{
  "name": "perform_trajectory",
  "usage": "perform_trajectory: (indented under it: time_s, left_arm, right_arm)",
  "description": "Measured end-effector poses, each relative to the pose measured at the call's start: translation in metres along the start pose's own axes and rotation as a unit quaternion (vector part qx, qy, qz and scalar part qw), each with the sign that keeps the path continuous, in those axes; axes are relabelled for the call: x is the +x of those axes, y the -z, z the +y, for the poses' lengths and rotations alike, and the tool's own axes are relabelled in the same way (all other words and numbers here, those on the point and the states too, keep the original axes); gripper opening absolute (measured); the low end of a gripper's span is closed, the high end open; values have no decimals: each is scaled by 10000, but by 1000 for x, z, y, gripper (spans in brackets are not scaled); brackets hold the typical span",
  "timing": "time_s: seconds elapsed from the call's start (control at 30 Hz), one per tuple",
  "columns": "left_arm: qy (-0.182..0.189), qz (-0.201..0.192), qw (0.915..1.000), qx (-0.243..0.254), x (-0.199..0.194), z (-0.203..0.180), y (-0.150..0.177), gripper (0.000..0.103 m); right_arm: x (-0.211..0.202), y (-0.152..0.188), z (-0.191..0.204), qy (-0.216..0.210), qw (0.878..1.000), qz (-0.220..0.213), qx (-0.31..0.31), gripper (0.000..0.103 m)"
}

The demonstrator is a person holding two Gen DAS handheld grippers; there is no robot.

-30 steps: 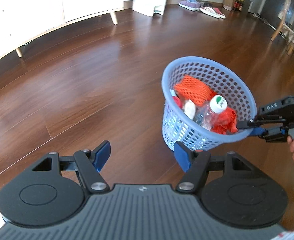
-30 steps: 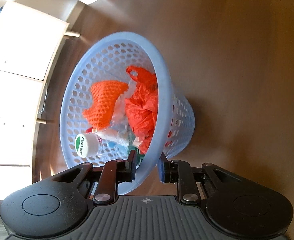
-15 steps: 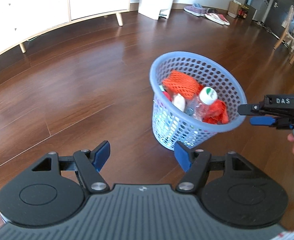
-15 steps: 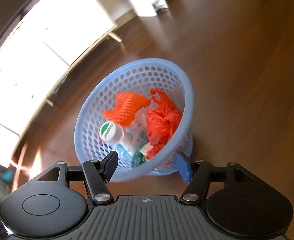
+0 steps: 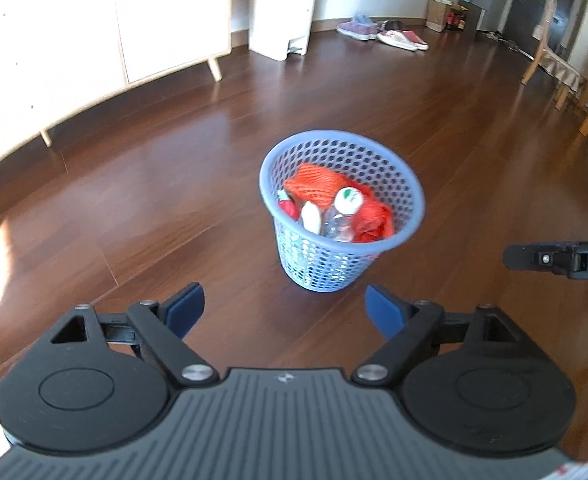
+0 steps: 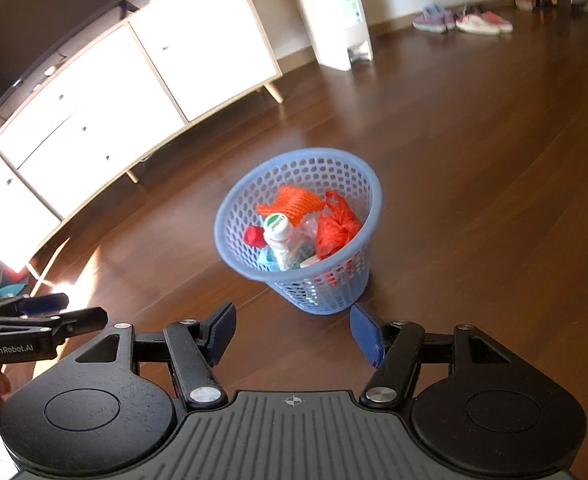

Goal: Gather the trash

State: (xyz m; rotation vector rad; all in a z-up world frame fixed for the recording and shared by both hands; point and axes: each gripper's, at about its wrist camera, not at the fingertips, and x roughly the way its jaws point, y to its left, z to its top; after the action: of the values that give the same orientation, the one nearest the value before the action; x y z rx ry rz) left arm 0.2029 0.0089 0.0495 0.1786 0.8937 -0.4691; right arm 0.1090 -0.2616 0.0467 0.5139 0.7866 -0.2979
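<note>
Trash fills the upright perforated blue plastic basket (image 5: 394, 184) on open brown wood floor (image 5: 133, 200). Left gripper (image 5: 283, 308), marked "GenRobot.AI", and right gripper (image 6: 291, 332), marked "DA", gape wide, empty.

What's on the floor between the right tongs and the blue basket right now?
Nothing: only bare wooden floor separates the open right tongs from the blue basket of trash. The right wrist view shows this best.

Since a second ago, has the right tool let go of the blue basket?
Yes. The right tool now stands open and drawn back, clear of the blue basket, which stands upright on the wooden floor instead of tilted.
</note>
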Motion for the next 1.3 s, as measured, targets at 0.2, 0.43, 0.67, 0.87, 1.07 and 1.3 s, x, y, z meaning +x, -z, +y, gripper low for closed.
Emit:
perform_trajectory:
  time_s: [0.2, 0.43, 0.67, 0.87, 1.07, 1.3]
  left_arm:
    - [-10, -210, 9993, 309, -69, -24, 14, 90]
    - [-37, -300, 9993, 239, -124, -36, 47, 90]
    - [-74, -427, 9990, -84, -138, -38, 91, 90]
    - [-190, -418, 9988, -178, -140, -40, 120, 90]
    - [-325, -222, 9989, -266, -133, -34, 147, 90]
    - [-461, -164, 9985, -251, -131, -31, 163, 90]
  right_arm:
    - [-48, 16, 36, 504, 9974, 354, -380, 61]
    - [-78, 51, 59, 562, 9962, 395, -538, 61]
    - [-87, 87, 73, 470, 9980, 242, -358, 61]
    - [-83, 112, 82, 542, 9969, 291, -481, 61]
    - [-78, 131, 82, 466, 9975, 401, -349, 61]
    - [-66, 143, 89, 451, 9969, 469, -437, 61]
